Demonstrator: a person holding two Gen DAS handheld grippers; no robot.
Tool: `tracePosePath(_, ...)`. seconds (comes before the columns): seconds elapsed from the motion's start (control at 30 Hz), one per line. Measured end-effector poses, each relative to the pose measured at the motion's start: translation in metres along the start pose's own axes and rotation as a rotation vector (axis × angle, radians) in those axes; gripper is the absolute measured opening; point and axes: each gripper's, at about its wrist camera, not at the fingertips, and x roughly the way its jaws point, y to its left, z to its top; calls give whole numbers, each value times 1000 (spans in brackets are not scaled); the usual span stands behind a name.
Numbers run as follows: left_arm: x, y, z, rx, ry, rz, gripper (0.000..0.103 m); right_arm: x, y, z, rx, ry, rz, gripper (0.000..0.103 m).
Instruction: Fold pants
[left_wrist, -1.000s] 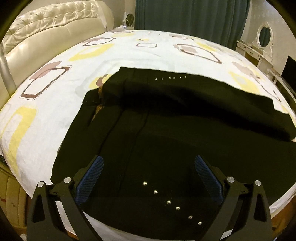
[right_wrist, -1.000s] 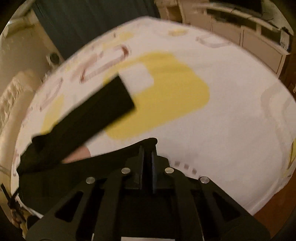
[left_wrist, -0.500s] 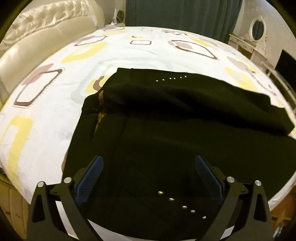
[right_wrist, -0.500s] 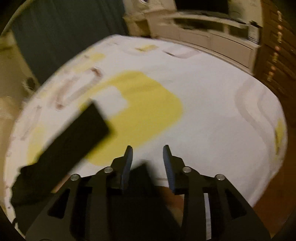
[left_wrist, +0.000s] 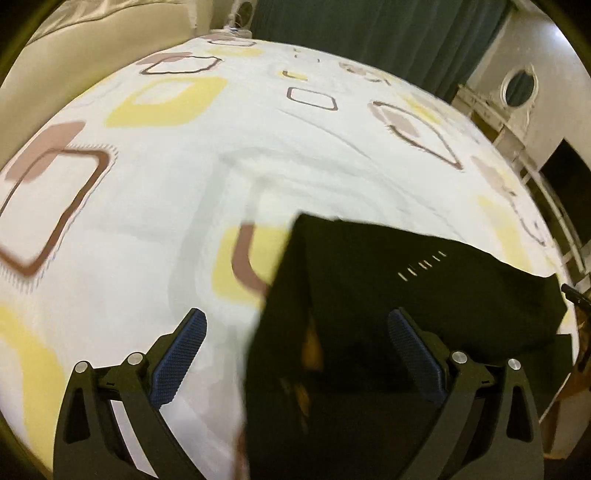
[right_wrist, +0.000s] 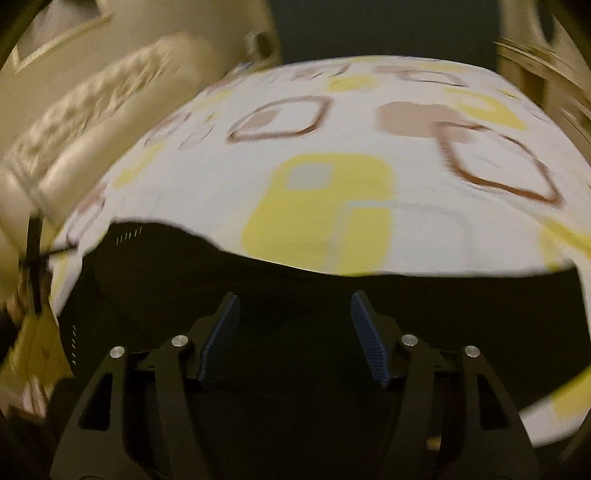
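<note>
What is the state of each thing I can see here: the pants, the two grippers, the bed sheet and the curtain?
Black pants: lying on the bed, partly folded over, held by no gripper.
Left gripper: open, nothing between its pads.
Right gripper: open above the pants; its jaws have just been opening, nothing between them.
Patterned bed sheet: spread out, slightly wrinkled.
Dark curtain: drawn shut.

Black pants (left_wrist: 424, 295) half-folded on the bed, seen from our left gripper (left_wrist: 295, 350)

Our jaws hang wide open above the pants' left edge, nothing between them. The patterned bedsheet (left_wrist: 166, 184) spreads left of the pants, with green curtains (left_wrist: 369, 33) beyond.
</note>
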Motion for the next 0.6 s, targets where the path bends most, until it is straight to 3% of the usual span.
tracePosePath(0.1,24,8,22,1,34,-22,98,37,34,12,-79,74,25,63)
tracePosePath(0.23,57,13,46,-4,95,-129,98,76,55,25,-158,154,6,64)
tracePosePath(0.47,82,11,55,101,146,-153,97,109,61,41,-178,206,31,67)
tracePosePath(0.53,80,12,53,114,139,-171,88,116,68,44,-195,211,48,68)
tracePosePath(0.57,79,12,53,122,136,-167,66,119,70,45,-207,214,50,69)
tracePosePath(0.6,80,13,54,123,134,-144,60,122,73,47,-218,217,50,69)
